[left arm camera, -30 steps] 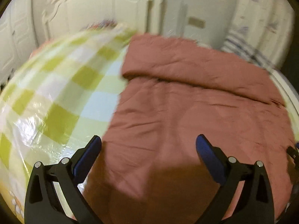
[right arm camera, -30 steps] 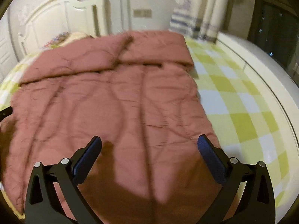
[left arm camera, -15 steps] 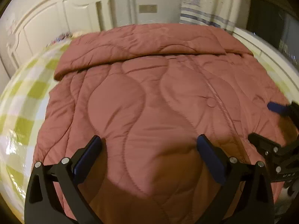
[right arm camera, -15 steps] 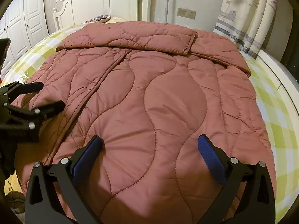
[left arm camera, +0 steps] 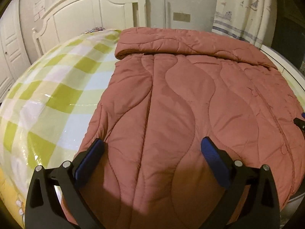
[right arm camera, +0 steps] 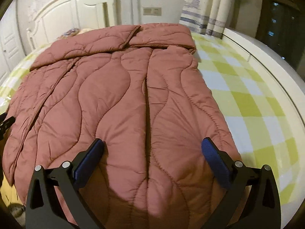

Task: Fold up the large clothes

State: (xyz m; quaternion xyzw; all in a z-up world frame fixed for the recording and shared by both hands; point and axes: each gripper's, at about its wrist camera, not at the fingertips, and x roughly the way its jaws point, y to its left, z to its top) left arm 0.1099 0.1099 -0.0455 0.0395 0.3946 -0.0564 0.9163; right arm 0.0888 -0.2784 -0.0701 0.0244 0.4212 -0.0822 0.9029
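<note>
A large rust-red quilted coat [left arm camera: 181,103] lies spread flat on the bed, its far end folded back over itself toward the headboard. My left gripper [left arm camera: 152,148] hovers open over the coat's near left part, nothing between its blue pads. In the right wrist view the same coat [right arm camera: 118,99] fills the middle, and my right gripper [right arm camera: 152,148] stands open over its near right part, holding nothing. A bit of the right gripper [left arm camera: 300,122] shows at the left wrist view's right edge, and a bit of the left gripper [right arm camera: 4,123] at the right wrist view's left edge.
The bed has a shiny green, white and pale blue checked cover [left arm camera: 47,95], also bare to the coat's right [right arm camera: 247,87]. A white headboard [left arm camera: 91,9] and wall stand behind. Striped curtains [right arm camera: 205,9] hang at the far right, a white ledge [right arm camera: 266,57] along the bed's right side.
Both cameras have swung about over the last second. The left view now points back toward the coat's left edge, the right view toward its right edge. Both grippers stayed open.
</note>
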